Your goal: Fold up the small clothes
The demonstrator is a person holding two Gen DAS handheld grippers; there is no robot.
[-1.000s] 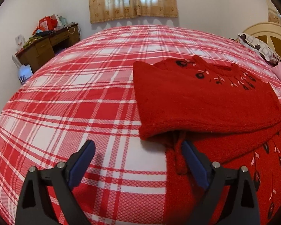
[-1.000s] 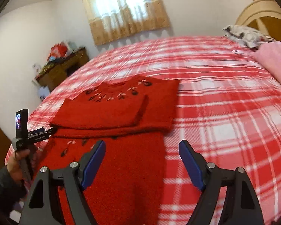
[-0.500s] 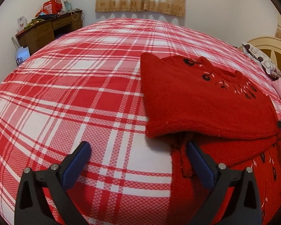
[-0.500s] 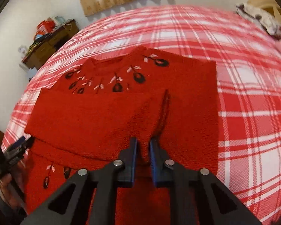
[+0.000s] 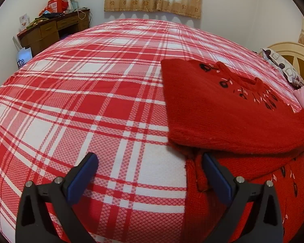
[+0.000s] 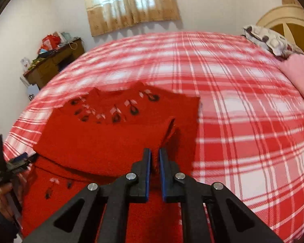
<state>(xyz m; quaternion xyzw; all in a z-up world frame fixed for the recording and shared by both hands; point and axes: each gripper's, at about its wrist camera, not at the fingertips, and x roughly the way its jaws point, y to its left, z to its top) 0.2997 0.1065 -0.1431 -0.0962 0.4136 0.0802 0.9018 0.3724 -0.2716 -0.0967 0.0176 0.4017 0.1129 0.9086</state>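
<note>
A red knit sweater (image 5: 223, 111) with dark embroidered motifs lies on the plaid bed, its sleeves folded across the chest. It also shows in the right wrist view (image 6: 103, 141). My left gripper (image 5: 150, 174) is open and empty, low over the bed at the sweater's left edge, its right finger (image 5: 214, 176) over the lower part of the sweater. My right gripper (image 6: 155, 162) is shut on a fold of the sweater at the folded sleeve's end. The left gripper shows at the left edge of the right wrist view (image 6: 12, 164).
The red-and-white plaid bedspread (image 5: 91, 101) covers the bed. A wooden desk (image 5: 54, 30) with clutter stands at the far left wall. A patterned pillow (image 5: 281, 66), pink blanket (image 6: 298, 75) and headboard (image 6: 287, 20) are at the right.
My right gripper went from open to shut on the sweater's folded sleeve and has lifted the view back up. My left gripper has drifted slightly, still open.
</note>
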